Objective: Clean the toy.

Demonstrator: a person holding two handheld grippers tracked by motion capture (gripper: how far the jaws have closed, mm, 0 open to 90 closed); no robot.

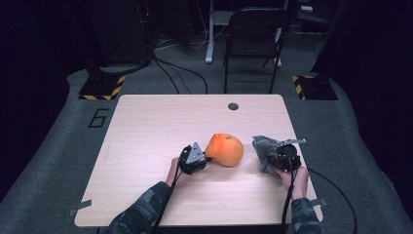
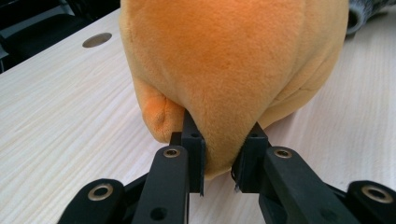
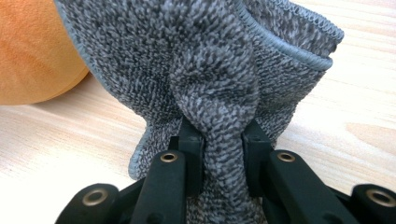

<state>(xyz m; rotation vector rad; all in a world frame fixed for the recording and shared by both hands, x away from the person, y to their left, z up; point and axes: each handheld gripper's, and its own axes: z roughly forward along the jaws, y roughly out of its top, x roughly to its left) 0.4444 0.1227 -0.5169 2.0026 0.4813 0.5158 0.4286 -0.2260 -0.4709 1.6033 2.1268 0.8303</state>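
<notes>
On the left of the high view we see the left claw (image 1: pixel 203 157) lying low over the pale wooden tabletop (image 1: pixel 146 126), its grey three-cornered plate on top and its cable trailing back along a camouflage-patterned sleeve (image 1: pixel 141 209). In the left gripper view its two black jaws are pinched on a fold at the near edge of the orange plush toy (image 2: pixel 224 60), the fabric bulging between the pads. The toy sits on the tabletop near the middle, just right of that claw. Further right, well apart from the toy's right side, a grey knitted cloth (image 1: pixel 265 151) lies bunched near the tabletop's right edge. The right claw (image 1: pixel 281 158) meets it from the near side, and the right gripper view shows its jaws clamped on a twisted ridge of the cloth, with the cloth's hemmed edge rising beyond and the toy at the upper left. A small round grommet (image 1: pixel 233 106) sits at the far edge.
</notes>
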